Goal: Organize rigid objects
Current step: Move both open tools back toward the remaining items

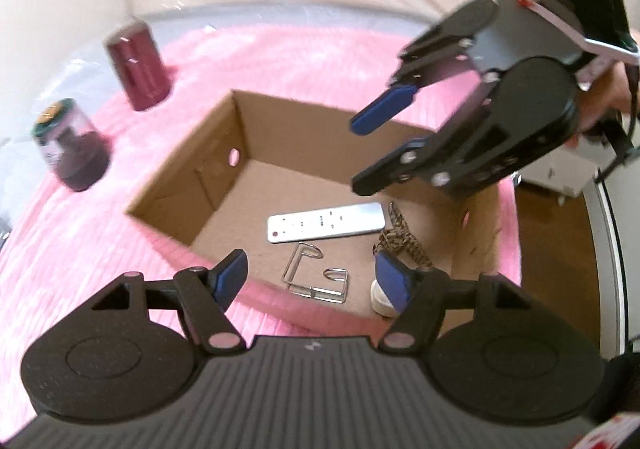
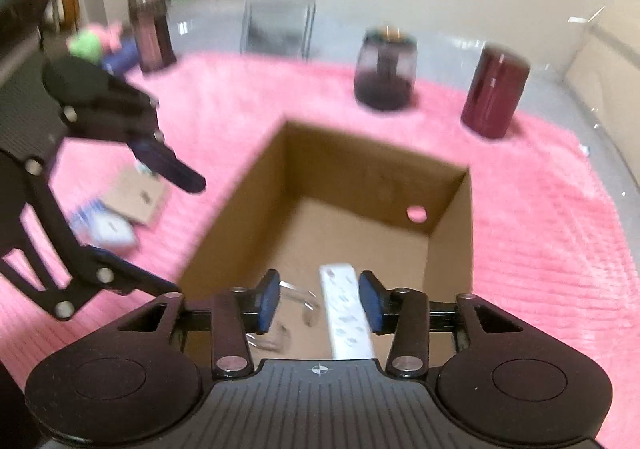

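Left wrist view shows a white rectangular remote control lying flat on the floor of an open brown cardboard box, with a bent silver wire clip just beside it and a striped cord and a white shoe toe near the box's right wall. Above the box, the right gripper hangs with its jaws apart and nothing between them. At the near rim, the left gripper also stands apart and empty. Outside on a pink fluffy rug stand a maroon cylindrical tin and a dark lidded glass jar.
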`<control>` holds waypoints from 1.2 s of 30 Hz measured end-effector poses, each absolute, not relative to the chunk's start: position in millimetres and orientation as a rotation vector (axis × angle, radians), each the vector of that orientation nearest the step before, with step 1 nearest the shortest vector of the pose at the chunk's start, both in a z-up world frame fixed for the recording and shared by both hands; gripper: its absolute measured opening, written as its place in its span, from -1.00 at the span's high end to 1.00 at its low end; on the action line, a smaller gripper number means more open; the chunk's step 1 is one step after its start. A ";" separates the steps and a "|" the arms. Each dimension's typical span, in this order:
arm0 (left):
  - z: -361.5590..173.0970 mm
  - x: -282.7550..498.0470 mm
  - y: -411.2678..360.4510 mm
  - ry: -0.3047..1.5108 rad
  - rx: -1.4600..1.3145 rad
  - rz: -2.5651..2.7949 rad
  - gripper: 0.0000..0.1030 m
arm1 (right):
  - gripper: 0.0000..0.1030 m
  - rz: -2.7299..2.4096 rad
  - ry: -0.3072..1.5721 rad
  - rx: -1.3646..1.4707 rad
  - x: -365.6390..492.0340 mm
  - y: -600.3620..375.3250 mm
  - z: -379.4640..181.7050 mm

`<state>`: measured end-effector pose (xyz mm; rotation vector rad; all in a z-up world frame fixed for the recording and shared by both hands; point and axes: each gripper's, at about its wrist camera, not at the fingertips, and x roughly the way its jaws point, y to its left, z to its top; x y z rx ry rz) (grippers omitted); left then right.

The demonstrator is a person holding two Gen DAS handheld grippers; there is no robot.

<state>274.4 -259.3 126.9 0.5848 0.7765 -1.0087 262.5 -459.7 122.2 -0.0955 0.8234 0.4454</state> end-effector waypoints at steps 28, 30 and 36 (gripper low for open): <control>97.0 121.6 22.4 0.558 0.238 -0.398 -0.61 | -0.35 0.558 0.629 0.054 141.1 -271.2 99.0; 83.2 122.4 35.4 0.586 0.199 -0.382 -0.61 | -0.35 0.545 0.648 0.027 143.0 -261.2 83.0; 52.9 142.1 53.9 0.633 0.123 -0.328 -0.61 | -0.35 0.524 0.666 -0.029 150.4 -238.7 45.4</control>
